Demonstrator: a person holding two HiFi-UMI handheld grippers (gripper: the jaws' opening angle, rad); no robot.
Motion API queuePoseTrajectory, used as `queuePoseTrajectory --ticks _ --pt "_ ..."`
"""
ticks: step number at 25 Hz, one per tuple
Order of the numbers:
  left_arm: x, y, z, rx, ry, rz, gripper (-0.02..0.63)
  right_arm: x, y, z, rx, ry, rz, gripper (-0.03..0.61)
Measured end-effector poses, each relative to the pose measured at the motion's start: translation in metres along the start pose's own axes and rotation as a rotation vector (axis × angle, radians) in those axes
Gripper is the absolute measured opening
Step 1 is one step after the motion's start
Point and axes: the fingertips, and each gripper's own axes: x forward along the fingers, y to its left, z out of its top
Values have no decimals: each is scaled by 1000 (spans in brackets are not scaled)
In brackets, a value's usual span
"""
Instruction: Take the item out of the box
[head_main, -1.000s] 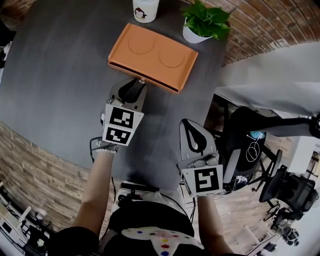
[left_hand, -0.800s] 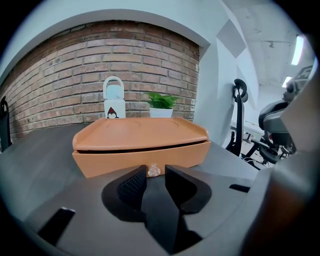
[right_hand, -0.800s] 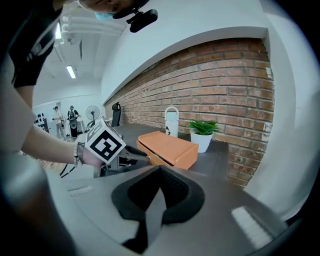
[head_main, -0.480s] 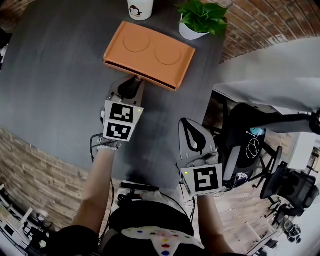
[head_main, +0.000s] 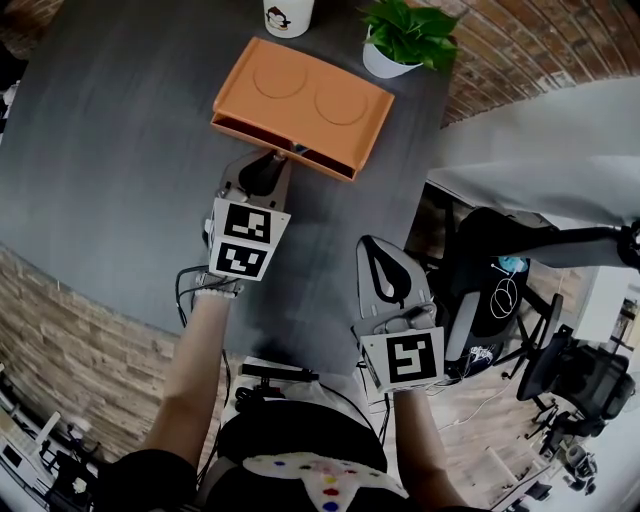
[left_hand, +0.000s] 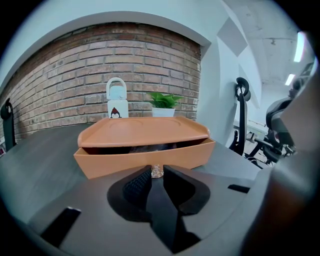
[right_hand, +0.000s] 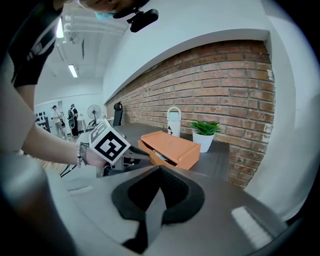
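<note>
An orange flat box (head_main: 300, 100) lies on the dark table, its drawer a little way out under the lid (left_hand: 145, 131). Something dark shows in the gap (left_hand: 145, 148); what it is I cannot tell. My left gripper (head_main: 278, 160) is at the drawer front (left_hand: 145, 160). Its jaws have just been closing, and the small clear knob (left_hand: 157, 171) is pinched between the fingertips. My right gripper (head_main: 370, 246) hangs shut and empty off the table's near right edge, well short of the box (right_hand: 170, 145). The right gripper view shows its shut jaws (right_hand: 159, 171) and the left gripper (right_hand: 142, 155) at the drawer.
A white bottle with a penguin print (left_hand: 116, 100) and a potted plant (head_main: 405, 40) stand behind the box near the brick wall. Office chairs (head_main: 500, 290) crowd the floor to the right of the table (head_main: 120, 150).
Both hands stay where they were, the left one at the box front. Only the head view shifts slightly.
</note>
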Motion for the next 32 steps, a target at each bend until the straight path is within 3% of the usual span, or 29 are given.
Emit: queuePoseTrajectory --ticks 32 --pt "-54 -16 -45 -35 30 52 77 -16 33 -11 -47 -18 117 8"
